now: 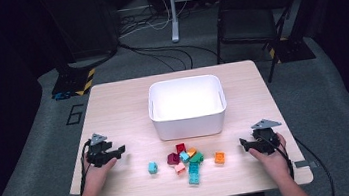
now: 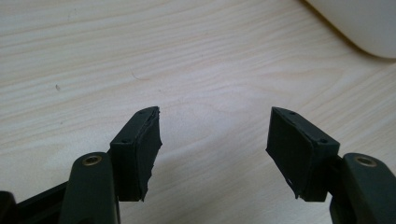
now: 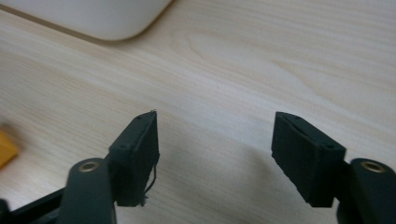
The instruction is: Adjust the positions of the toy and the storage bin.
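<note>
Grey carpet floor (image 1: pixel 312 86), black folding chair (image 1: pixel 248 16) behind the wooden table (image 1: pixel 122 99), cables (image 1: pixel 157 52) trailing, dark surroundings.

Both forearms are bare, with no sleeves. The left gripper (image 1: pixel 117 150) and right gripper (image 1: pixel 243 143) are black, each topped by a grey three-cornered plate, with a black cable trailing back past the wrist. Up close, each jaw is a flat black block with small screw holes, hinged behind on a brass-coloured rivet; the left pad's edge is frayed.
</note>
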Demonstrator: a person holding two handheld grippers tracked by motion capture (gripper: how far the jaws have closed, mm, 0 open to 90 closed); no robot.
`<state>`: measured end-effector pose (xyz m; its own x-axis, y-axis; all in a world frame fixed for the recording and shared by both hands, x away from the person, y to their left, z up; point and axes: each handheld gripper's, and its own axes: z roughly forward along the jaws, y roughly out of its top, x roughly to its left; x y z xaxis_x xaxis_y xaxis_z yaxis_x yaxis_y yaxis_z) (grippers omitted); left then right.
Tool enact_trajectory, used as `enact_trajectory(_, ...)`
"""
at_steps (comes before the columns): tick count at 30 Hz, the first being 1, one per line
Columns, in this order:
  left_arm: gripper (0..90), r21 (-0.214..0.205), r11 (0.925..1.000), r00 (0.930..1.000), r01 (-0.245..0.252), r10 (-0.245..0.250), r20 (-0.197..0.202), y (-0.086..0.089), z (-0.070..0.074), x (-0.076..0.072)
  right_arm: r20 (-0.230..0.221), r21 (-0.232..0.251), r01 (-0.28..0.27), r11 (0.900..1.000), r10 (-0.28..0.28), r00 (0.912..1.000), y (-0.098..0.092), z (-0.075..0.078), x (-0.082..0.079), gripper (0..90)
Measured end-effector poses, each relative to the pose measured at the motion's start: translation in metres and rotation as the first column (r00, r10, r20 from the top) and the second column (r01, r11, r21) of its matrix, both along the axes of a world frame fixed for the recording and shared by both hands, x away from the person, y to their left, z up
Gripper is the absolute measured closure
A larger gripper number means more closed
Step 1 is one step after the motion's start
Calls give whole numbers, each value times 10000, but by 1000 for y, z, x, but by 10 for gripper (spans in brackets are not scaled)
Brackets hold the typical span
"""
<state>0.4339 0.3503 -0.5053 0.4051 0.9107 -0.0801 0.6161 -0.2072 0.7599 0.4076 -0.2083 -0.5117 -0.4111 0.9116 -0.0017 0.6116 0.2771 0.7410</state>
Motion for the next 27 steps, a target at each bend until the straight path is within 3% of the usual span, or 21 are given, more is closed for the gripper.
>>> enact_trajectory(5, 367, -88, 9998, 9998, 181, -182, -63, -2, 12, 2, 111, -385, -178, 9991, 182, 9998, 7, 9, -1, 339)
enact_trajectory(13, 385, -192, 9979, 9981, 611, -613, -111, -11, 33, 7, -213, 293, -349, 9990, 355, 9991, 11, 28, 1, 373)
enact_trajectory(27, 408, -29, 9901, 9899, 1403, -1403, 208, -41, 75, 22, 52, 842, -803, 9932, 801, 9968, 19, 60, 10, 399)
